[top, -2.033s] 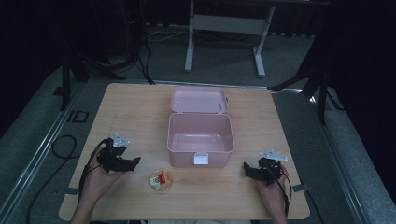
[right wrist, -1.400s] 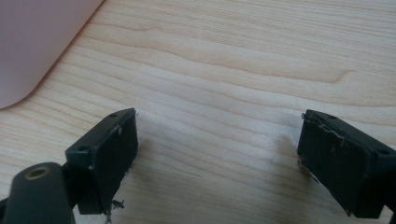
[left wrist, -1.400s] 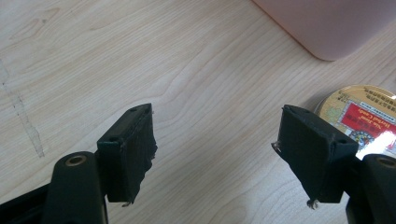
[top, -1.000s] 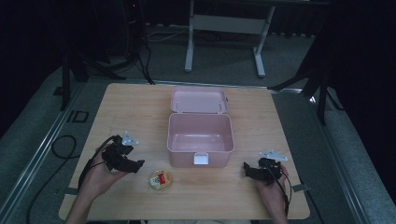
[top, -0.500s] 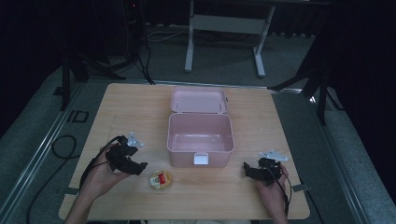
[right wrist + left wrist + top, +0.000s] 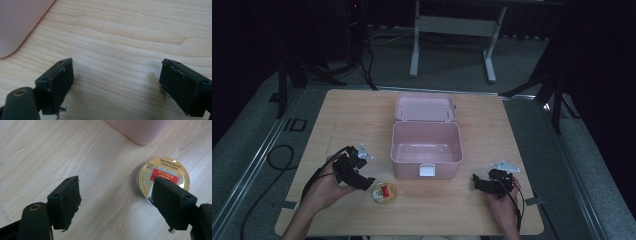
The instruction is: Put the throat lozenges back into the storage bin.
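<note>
Just opening, the left gripper (image 6: 116, 202) jaws stand apart, empty, beside the tin (image 6: 163, 178).

Left gripper (image 6: 362, 181) hovered low, jaws just opening, nothing between; right gripper (image 6: 476, 182) rested low, jaws apart.

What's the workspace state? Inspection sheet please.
Surface: wooden table, level, bare.
Job's things: round gold tin with red label beside the open pink box, apart from it.
Clutter: nothing seen.
Grippers: left gripper open, jaws just been opening, one jaw over the tin's edge; right gripper open on bare wood.
Cables: black cable on floor at left.
Surroundings: dark room, metal stand behind.
</note>
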Motion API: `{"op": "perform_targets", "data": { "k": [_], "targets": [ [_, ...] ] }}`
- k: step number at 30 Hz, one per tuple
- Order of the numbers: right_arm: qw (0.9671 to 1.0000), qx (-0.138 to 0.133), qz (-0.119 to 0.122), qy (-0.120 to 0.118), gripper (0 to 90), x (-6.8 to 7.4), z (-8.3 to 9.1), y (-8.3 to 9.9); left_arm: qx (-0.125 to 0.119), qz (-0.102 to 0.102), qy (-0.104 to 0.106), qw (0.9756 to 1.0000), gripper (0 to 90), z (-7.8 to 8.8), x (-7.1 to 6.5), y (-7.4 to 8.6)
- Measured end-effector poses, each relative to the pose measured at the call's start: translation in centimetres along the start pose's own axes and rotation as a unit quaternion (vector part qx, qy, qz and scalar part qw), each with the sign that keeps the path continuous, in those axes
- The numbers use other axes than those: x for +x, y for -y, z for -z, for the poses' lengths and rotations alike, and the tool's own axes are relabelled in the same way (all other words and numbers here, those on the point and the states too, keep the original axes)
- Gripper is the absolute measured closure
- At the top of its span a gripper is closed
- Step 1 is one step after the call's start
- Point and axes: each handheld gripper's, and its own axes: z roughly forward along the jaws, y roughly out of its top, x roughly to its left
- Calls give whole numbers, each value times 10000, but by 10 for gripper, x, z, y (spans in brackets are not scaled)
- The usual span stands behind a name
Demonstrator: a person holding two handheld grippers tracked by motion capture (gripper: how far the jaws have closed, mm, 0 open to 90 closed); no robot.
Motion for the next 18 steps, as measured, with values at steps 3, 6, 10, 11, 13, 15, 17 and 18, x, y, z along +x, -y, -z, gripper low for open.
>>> {"op": "perform_targets", "data": {
  "k": [3, 6, 10, 11, 13, 15, 17, 18],
  "targets": [
    [10000, 0, 1, 0, 120, 0, 0, 0, 9, -17, 26, 10000, 232, 0, -1, -1],
    [10000, 0, 1, 0, 120, 0, 0, 0, 37, -68, 57, 10000, 232, 0, -2, -2],
    [10000, 0, 0, 0, 120, 0, 0, 0, 70, -134, 103, 9998, 222, 2, -5, -4],
    [10000, -1, 1, 0, 120, 0, 0, 0, 62, -139, 113, 9998, 222, 2, -5, -5],
    [10000, -1, 3, 0, 120, 0, 0, 0, 69, -174, 149, 9997, 217, 2, -7, -5],
    [10000, 0, -1, 0, 120, 0, 0, 0, 94, -198, 149, 9996, 210, 1, -8, -6],
    [10000, -1, 0, 0, 120, 0, 0, 0, 97, -181, 137, 9997, 184, 1, -9, -6],
    [10000, 0, 0, 0, 120, 0, 0, 0, 100, -182, 173, 9996, 184, 2, -9, -6]
  ]
}}
